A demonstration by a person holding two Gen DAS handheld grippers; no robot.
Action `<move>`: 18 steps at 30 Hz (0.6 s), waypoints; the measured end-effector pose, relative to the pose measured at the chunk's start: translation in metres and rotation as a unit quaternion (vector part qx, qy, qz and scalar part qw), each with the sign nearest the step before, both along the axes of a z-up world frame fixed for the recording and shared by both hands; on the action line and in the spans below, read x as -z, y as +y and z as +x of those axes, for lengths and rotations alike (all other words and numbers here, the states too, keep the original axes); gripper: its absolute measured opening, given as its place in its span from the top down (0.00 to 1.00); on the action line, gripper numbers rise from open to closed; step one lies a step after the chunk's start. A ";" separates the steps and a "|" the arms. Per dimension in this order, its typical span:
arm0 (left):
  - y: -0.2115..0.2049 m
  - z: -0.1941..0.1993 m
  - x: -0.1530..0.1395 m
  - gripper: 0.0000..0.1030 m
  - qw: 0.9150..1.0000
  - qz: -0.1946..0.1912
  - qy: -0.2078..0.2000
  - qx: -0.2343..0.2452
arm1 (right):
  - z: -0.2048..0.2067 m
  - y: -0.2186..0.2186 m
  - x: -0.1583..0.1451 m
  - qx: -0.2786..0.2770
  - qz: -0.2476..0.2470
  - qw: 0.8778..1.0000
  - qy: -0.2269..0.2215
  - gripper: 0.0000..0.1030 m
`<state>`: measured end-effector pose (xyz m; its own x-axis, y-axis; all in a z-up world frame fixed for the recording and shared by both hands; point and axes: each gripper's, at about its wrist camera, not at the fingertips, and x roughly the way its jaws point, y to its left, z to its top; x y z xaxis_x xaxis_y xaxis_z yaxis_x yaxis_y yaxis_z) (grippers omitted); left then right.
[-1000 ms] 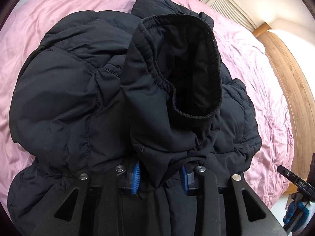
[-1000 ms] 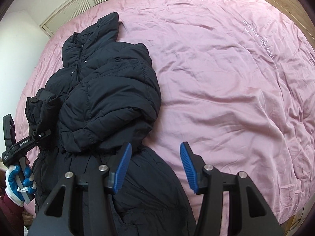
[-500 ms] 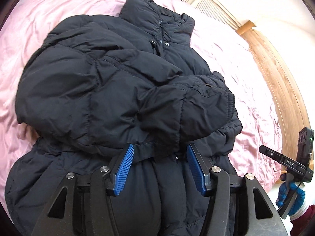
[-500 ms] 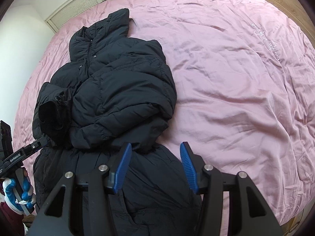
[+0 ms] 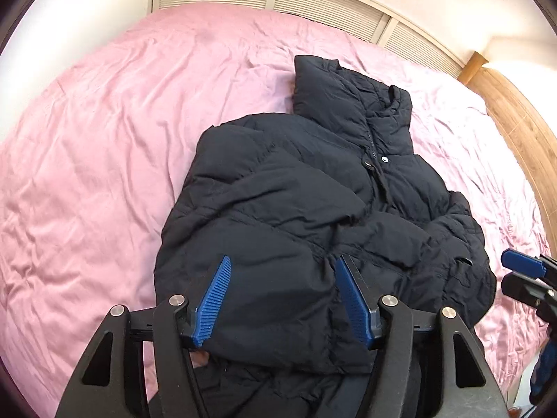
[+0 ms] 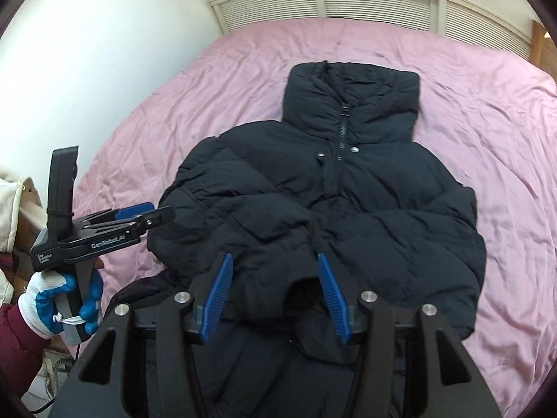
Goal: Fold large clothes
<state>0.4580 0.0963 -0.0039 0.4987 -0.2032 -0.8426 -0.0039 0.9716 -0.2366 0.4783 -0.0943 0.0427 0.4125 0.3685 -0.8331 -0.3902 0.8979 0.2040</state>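
The black puffer jacket (image 6: 348, 209) is matt quilted cloth, lying on a creased pink bedsheet (image 5: 104, 139) of faintly glossy smooth fabric.

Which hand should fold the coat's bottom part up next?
Probably the right gripper: it hangs open over the middle of the black coat. The left gripper, jaws opening, sits off the coat's side.

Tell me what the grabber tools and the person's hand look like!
Each black plastic grabber has two ribbed blue pads and silver bolts. The other grabber carries white lettering. The hand wears a white-and-blue glove, with a maroon padded sleeve.
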 end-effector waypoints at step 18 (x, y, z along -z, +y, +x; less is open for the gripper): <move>-0.020 0.021 0.125 0.21 0.997 0.068 0.033 -0.009 | 0.035 -0.010 0.172 -0.042 -0.065 0.994 0.072 0.48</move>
<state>0.4791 0.0764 -0.1292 0.4443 -0.0771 -0.8925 -0.0327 0.9942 -0.1021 0.5133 -0.1041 -0.1288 0.2586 0.2824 -0.9238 -0.4392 0.8861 0.1480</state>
